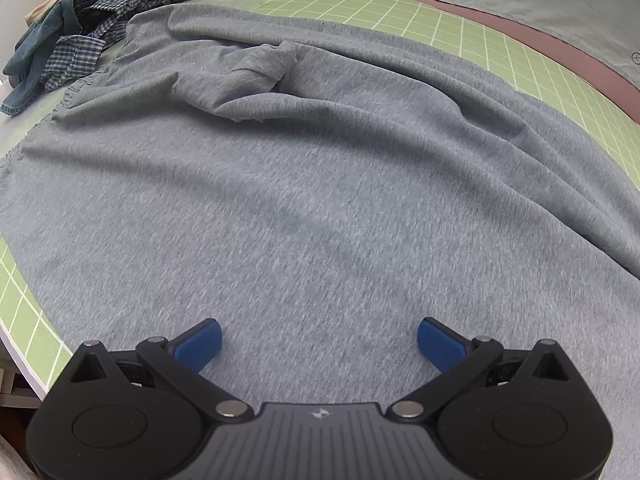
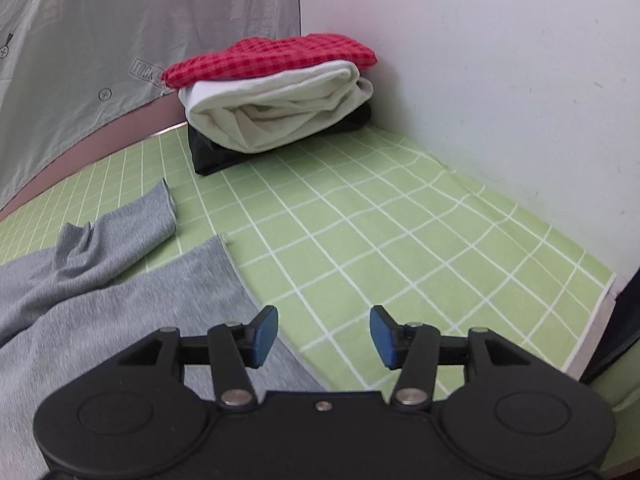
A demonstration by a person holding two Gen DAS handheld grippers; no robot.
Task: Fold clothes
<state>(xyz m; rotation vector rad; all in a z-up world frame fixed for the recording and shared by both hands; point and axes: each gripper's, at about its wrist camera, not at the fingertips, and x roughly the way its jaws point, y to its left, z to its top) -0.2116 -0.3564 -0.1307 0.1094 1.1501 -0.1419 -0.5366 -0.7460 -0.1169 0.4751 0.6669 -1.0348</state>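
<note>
At the far left of the left wrist view, a heap of unfolded clothes — a tan piece, a denim piece and a blue checked shirt — sits at the table's far corner. Just beside it, a large grey garment is spread across the green grid tablecloth, covering most of the view, with a bunched ridge of fabric near its far middle and long wrinkles running toward the right. The left gripper hovers over the near part of the grey garment, its blue pads spread wide apart and holding nothing.

In the right wrist view, the grey garment lies at the left, one sleeve reaching out over the green grid tablecloth. The right gripper is released too — blue pads apart, nothing between them — positioned above the garment's right edge where it meets bare cloth. Farther back, against the white wall, stands a stack of folded clothes: red checked on top, white in the middle, black at the bottom. A grey printed sheet hangs behind at the left.
</note>
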